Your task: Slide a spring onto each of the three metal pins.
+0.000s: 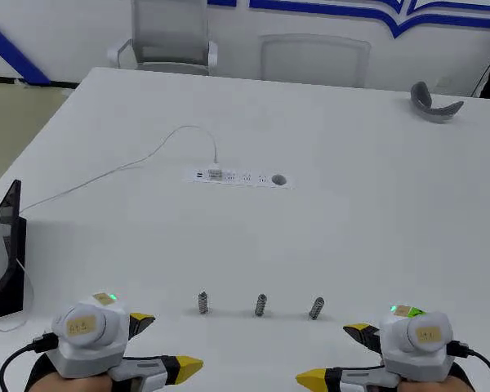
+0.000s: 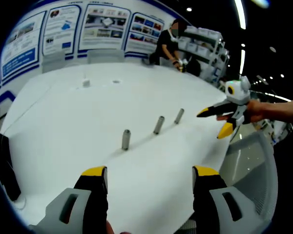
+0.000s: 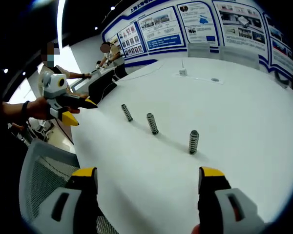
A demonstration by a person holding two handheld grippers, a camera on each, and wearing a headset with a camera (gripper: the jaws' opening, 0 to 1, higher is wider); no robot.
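On the white table (image 1: 367, 237), three springs (image 1: 260, 305) are set upright on pins (image 3: 194, 133); the left claw (image 2: 150, 171) and right claw (image 3: 144, 173) are held open.

no legible text; wall posters (image 2: 105, 27) and stickers (image 1: 80, 326) seemingly too blurred

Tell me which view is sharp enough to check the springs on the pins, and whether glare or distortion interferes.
Right gripper view: sharpest, springs show distinct coils on all three pins; a ceiling light streaks bright top left, off the work. Left gripper view: softer, coils smear smooth, fisheye bows the table edge. Head view: even light, faint shadows, parts small.
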